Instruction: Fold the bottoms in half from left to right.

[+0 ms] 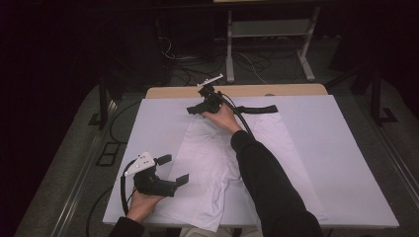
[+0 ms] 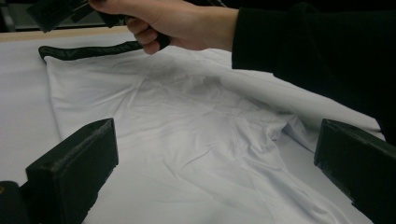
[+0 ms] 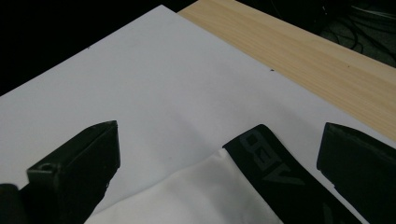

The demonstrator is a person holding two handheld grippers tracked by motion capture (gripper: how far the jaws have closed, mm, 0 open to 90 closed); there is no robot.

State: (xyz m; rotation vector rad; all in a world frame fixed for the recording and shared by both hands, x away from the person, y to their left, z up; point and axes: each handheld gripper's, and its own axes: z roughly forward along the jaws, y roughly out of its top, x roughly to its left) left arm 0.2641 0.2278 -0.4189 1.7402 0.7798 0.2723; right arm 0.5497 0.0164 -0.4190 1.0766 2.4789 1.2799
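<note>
Jaws stand apart on both grippers: right gripper [image 1: 196, 109] over the white shorts' [image 1: 212, 163] black waistband [image 1: 257, 109] near the table's far edge, left gripper [image 1: 173, 170] near the front edge; a shallow bite may slip.

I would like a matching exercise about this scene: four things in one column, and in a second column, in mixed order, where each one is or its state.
Things:
1. left gripper
2. right gripper
3. black waistband
4. white garment

Places or states:
a. lies along the far edge of the garment
b. open, at the near left of the table
c. spread flat on the white sheet
d. open, at the far end, by the waistband's left end

Pairs: 1-b, 2-d, 3-a, 4-c
</note>
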